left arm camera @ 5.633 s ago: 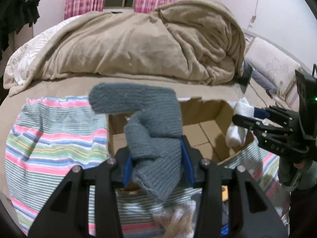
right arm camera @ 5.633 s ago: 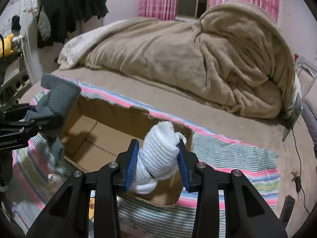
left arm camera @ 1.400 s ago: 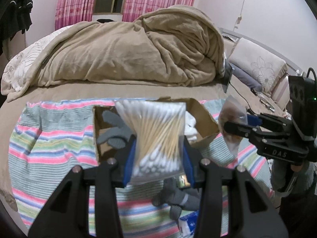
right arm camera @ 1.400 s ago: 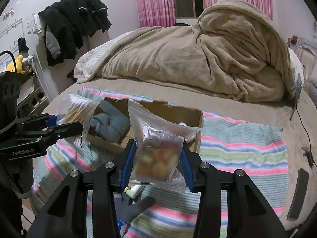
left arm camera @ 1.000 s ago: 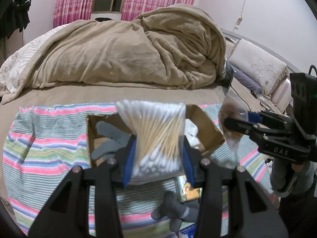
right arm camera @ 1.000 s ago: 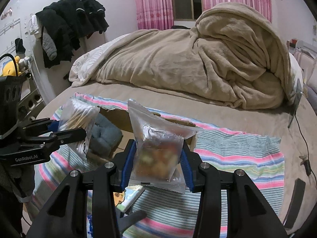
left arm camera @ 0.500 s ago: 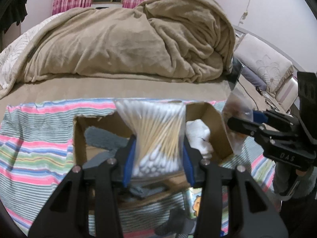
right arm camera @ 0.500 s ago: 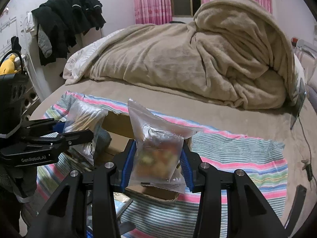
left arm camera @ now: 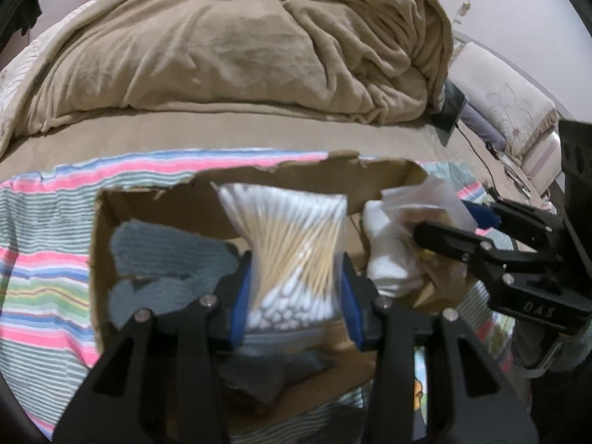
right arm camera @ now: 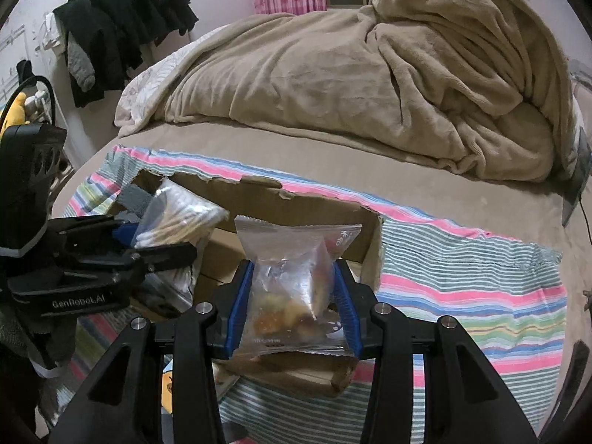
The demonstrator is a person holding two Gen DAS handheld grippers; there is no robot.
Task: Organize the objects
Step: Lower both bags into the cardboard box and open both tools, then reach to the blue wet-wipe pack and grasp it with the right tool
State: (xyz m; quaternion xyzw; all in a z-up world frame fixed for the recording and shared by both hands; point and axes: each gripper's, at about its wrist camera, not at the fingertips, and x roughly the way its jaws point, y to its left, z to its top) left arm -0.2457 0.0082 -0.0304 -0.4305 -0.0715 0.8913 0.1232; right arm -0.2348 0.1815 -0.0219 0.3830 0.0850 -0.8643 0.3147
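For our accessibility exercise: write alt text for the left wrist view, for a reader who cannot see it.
The left hand-held gripper grips a clear bag of cotton swabs over an open cardboard box holding grey socks and a white sock. At right, the right hand-held gripper holds a clear packet at the box. The box sits on a striped cloth.

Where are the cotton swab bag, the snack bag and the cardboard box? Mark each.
cotton swab bag (left arm camera: 292, 244), left wrist view, swab sticks mid-bag.
snack bag (right arm camera: 292, 288), right wrist view, clear front.
cardboard box (left arm camera: 177, 203), left wrist view, inner back wall.
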